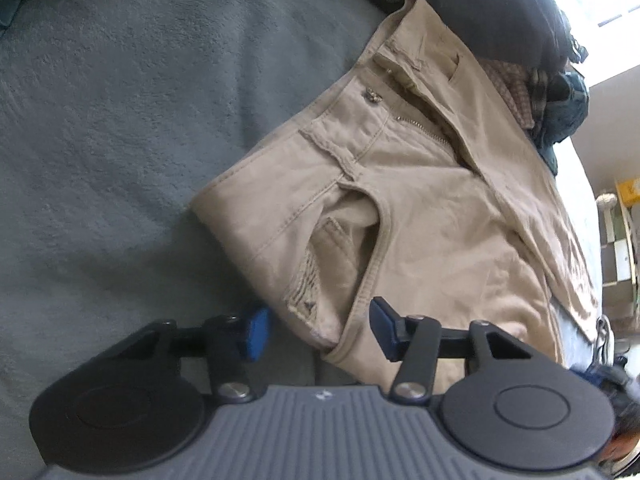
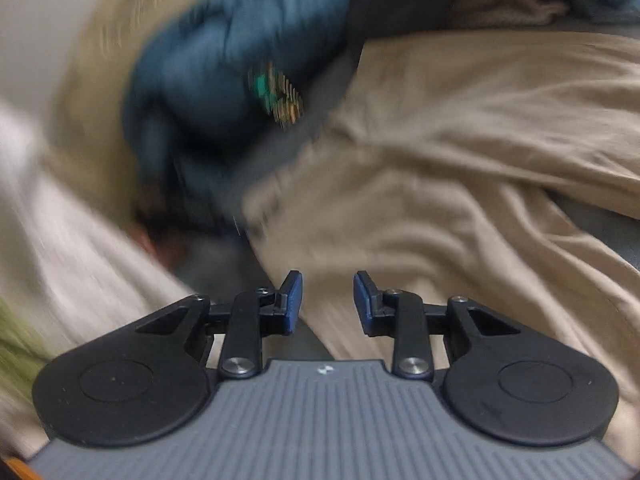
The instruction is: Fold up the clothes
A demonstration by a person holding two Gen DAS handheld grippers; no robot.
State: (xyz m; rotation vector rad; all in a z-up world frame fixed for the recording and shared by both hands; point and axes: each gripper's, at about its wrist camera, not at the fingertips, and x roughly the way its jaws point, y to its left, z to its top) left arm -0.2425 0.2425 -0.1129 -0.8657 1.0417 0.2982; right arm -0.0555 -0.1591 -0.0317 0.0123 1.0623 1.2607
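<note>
left tongs [image 1: 318, 330]: two black linkage arms, each ending in a blue pad [image 1: 256, 334]. the pads stand apart. the pocket corner of the khaki trousers [image 1: 400, 208] lies between them, but the pads do not press on it.

khaki trousers: one pair, woven cotton-like cloth with visible stitched seams. they lie directly ahead of the left tongs, waist end away from them. the fly is open, showing a metal zip [image 1: 422, 126] and one metal button [image 1: 372, 97]. one curved front pocket opening faces the tongs.

grey blanket [image 1: 120, 120]: soft, fleecy nap, spread under the trousers and to the left of the left tongs.

clothes pile [image 1: 552, 92]: dark, checked and blue fabrics heaped beyond the trousers, ahead and to the right of the left tongs. the count of garments cannot be told.

right tongs [image 2: 328, 304]: same build, two blue pads, parted with nothing between them. wrinkled khaki cloth [image 2: 460, 160] lies ahead and to the right of them. a blue garment [image 2: 224, 72], heavily blurred, lies ahead and to the left.
</note>
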